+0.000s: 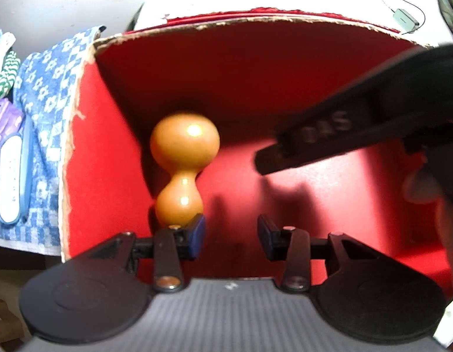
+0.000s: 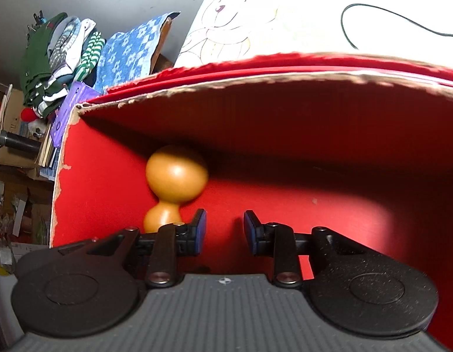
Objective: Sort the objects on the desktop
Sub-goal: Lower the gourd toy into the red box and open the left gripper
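An orange gourd-shaped object [image 1: 182,173] lies inside a red cardboard box [image 1: 255,73] near its left wall. It also shows in the right wrist view [image 2: 175,183], in the same box [image 2: 285,135]. My left gripper [image 1: 231,236] is open and empty above the box floor, its left finger just beside the gourd's small end. My right gripper [image 2: 224,231] is open and empty, also over the box, with the gourd to its left. The right gripper's black body [image 1: 358,129] reaches into the left wrist view from the right.
A blue-and-white checked cloth [image 1: 47,94] with a white and blue item [image 1: 12,179] lies left of the box. Folded clothes [image 2: 65,58] are piled further left. A white drawing sheet [image 2: 241,23] and a black cable [image 2: 387,20] lie behind the box.
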A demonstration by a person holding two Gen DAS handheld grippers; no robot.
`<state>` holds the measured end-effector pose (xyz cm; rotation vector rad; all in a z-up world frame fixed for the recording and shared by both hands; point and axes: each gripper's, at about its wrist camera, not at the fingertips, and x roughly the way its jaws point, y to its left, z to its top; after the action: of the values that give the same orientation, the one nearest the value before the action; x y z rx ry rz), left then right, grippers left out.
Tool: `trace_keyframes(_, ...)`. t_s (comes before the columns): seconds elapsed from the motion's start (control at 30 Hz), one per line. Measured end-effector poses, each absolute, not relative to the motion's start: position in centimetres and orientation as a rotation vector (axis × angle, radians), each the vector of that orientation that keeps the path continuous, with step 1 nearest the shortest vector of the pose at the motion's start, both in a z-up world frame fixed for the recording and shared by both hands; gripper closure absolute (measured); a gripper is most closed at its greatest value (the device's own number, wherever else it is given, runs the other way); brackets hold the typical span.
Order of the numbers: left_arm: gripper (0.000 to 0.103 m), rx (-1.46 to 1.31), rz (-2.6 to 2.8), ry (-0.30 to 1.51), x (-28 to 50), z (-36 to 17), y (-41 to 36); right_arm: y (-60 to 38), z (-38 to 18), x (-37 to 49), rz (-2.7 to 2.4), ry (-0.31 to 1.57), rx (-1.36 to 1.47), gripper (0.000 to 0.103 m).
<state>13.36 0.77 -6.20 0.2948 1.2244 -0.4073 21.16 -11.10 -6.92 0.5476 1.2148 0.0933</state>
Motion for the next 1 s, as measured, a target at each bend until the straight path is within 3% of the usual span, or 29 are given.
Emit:
trace_keyframes(0.23,0.06,0.31,-0.344,1.217,12.4,-5.8,-0.8,-11.9,-6.2,19.0,0.021,1.18,0.514,0.067)
trace_keyframes(1.0,0.059,0.344,-0.296,1.169,6.3,-3.9,-6.4,-12.8,-6.1,17.0,-0.043,1.039,0.561,0.067)
